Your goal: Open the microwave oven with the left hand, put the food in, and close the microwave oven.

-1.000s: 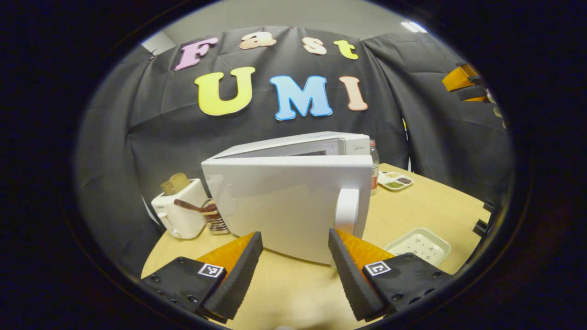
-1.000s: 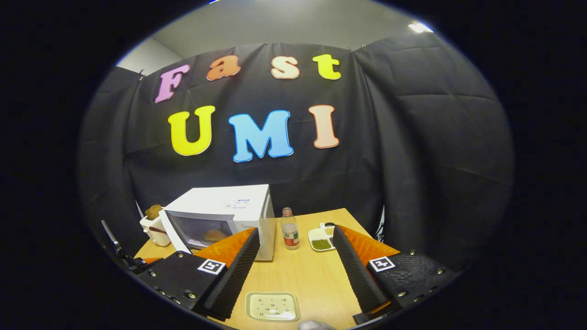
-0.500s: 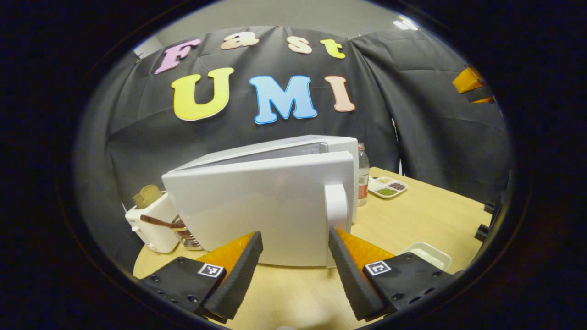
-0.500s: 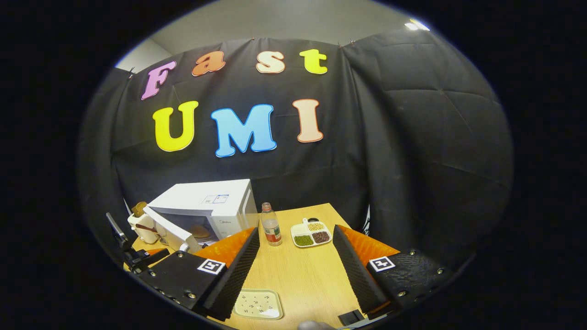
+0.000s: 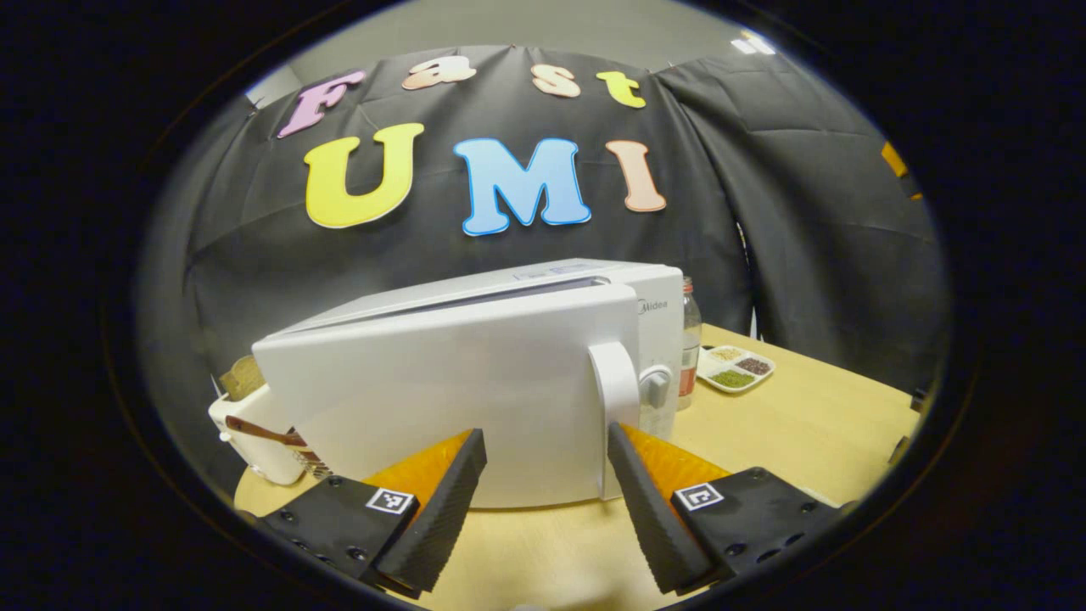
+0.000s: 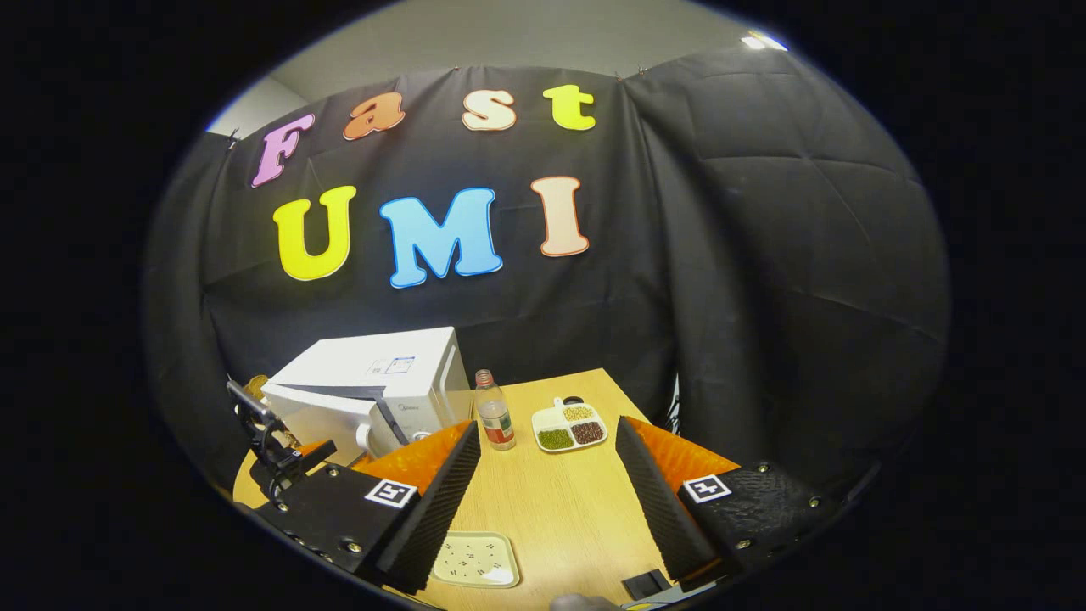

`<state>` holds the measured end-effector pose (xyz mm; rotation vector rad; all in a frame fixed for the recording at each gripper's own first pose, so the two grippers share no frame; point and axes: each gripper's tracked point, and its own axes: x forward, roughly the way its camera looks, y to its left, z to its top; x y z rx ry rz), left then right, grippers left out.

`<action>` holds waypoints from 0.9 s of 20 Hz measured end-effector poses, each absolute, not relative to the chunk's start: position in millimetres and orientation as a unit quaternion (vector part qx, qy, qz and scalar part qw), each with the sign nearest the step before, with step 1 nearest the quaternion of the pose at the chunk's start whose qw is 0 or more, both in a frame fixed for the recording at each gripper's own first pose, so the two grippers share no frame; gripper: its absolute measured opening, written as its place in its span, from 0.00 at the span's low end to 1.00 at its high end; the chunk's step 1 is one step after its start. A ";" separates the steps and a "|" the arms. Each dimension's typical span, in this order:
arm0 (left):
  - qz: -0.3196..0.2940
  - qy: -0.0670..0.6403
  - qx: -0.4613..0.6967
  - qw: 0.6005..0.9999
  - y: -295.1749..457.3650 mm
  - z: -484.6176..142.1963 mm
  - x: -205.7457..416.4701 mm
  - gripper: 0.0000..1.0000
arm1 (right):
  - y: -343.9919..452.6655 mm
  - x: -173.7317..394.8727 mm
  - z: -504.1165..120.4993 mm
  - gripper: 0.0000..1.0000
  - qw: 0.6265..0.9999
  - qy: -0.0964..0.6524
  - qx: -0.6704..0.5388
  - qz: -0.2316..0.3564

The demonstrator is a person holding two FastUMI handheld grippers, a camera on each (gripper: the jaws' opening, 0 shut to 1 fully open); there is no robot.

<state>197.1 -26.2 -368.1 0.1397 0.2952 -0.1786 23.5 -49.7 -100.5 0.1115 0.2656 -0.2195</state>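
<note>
Left gripper open, empty — just before microwave door, nearly shut; right gripper open.

So in the left gripper view the microwave sits on the desk right ahead of the 2 fingers, door handle just above the right one. Toaster is behind it, off past the left finger. Bottle and divided snack tray are beyond the right finger. In the right gripper view, a small plate lies on the desk between the fingers, near the left one.
</note>
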 end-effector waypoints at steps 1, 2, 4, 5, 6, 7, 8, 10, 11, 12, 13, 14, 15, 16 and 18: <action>-0.086 0.143 0.072 0.983 -28.2 -365.5 203.0 0.95 | -51.7 22.1 -102.5 0.98 0.983 0.135 0.055 -0.110; -0.082 0.140 0.072 0.984 -28.2 -364.9 208.8 0.95 | -53.5 21.0 -103.4 0.98 0.983 0.135 0.057 -0.111; -0.077 0.139 0.071 0.985 -29.6 -362.9 218.1 0.95 | -56.6 18.9 -105.1 0.98 0.982 0.138 0.061 -0.113; -0.077 0.139 0.071 0.985 -29.5 -361.0 221.4 0.96 | -59.3 17.2 -104.8 0.98 0.982 0.137 0.063 -0.114; -0.079 0.141 0.068 0.985 -31.4 -362.2 220.7 0.97 | -62.1 16.1 -105.0 0.98 0.982 0.136 0.065 -0.116; -0.076 0.141 0.065 0.985 -30.9 -361.8 219.3 0.98 | -64.7 13.8 -106.1 0.98 0.981 0.137 0.067 -0.118; -0.073 0.144 0.066 0.985 -29.6 -364.1 220.3 0.95 | -67.0 12.2 -107.3 0.98 0.981 0.137 0.067 -0.120; -0.068 0.142 0.068 0.985 -30.4 -362.2 220.0 1.00 | -71.3 8.2 -110.0 0.98 0.980 0.141 0.069 -0.124; -0.067 0.144 0.071 0.985 -30.5 -362.3 219.9 1.00 | -72.5 6.3 -110.6 0.98 0.980 0.141 0.070 -0.125; -0.066 0.138 0.072 0.986 -31.8 -361.2 222.5 1.00 | -73.3 4.9 -111.5 0.98 0.979 0.142 0.069 -0.126; -0.066 0.136 0.078 0.986 -32.3 -361.4 226.5 1.00 | -72.7 4.1 -112.6 0.98 0.979 0.143 0.068 -0.125; -0.058 0.142 0.088 0.984 -28.5 -360.4 231.7 0.97 | -72.0 2.5 -113.7 0.98 0.979 0.145 0.068 -0.124; -0.067 0.151 0.075 0.983 -41.1 -369.6 232.3 0.98 | -70.1 2.5 -112.9 0.98 0.980 0.144 0.069 -0.121; -0.063 0.155 0.071 0.983 -44.9 -369.7 230.1 0.98 | -66.7 2.9 -113.7 0.98 0.980 0.145 0.069 -0.118; -0.066 0.153 0.094 0.981 -48.3 -365.2 225.7 0.98 | -60.5 1.8 -116.1 0.98 0.980 0.147 0.070 -0.110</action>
